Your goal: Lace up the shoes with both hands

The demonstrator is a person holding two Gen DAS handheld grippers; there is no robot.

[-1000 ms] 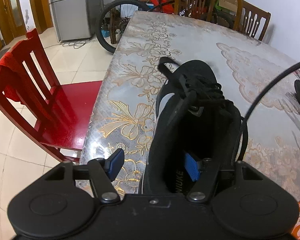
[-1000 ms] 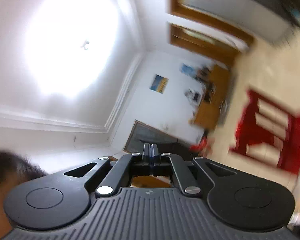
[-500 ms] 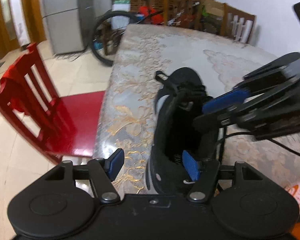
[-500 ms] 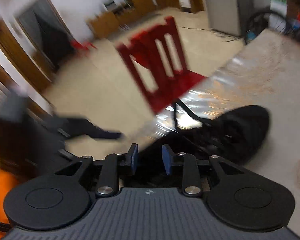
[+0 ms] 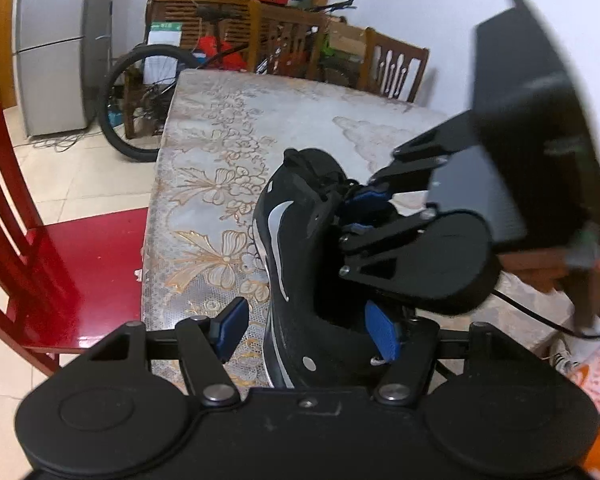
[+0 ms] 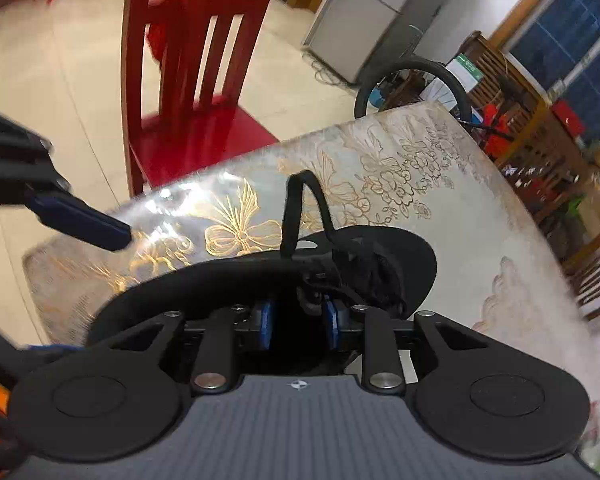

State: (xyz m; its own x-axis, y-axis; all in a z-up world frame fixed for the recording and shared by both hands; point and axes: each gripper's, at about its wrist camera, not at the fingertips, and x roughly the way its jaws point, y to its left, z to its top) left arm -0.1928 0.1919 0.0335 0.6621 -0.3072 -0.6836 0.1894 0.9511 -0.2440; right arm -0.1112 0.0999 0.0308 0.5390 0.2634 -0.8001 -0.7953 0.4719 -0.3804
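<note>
Dining room, red chair (image 5: 39, 240) at nine o'clock of a floral-clothed tabletop (image 5: 219, 184) carrying the black shoe (image 5: 300, 240). Left gripper (image 5: 308, 328) straddled the heel collar, jaws wide, one pad inside; right gripper (image 6: 297, 322), jaws narrow and just closing, nothing visibly pinched, hovered over the laces (image 6: 364, 276). Step: reaching for a lace end; next needs a precise pinch, probably.

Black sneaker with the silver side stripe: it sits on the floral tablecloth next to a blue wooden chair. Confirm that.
Wrong on one point: the wooden chair beside the table is red, not blue, as the left wrist view shows. The rest stands: the black sneaker with the silver side stripe sits on the floral tablecloth.
</note>
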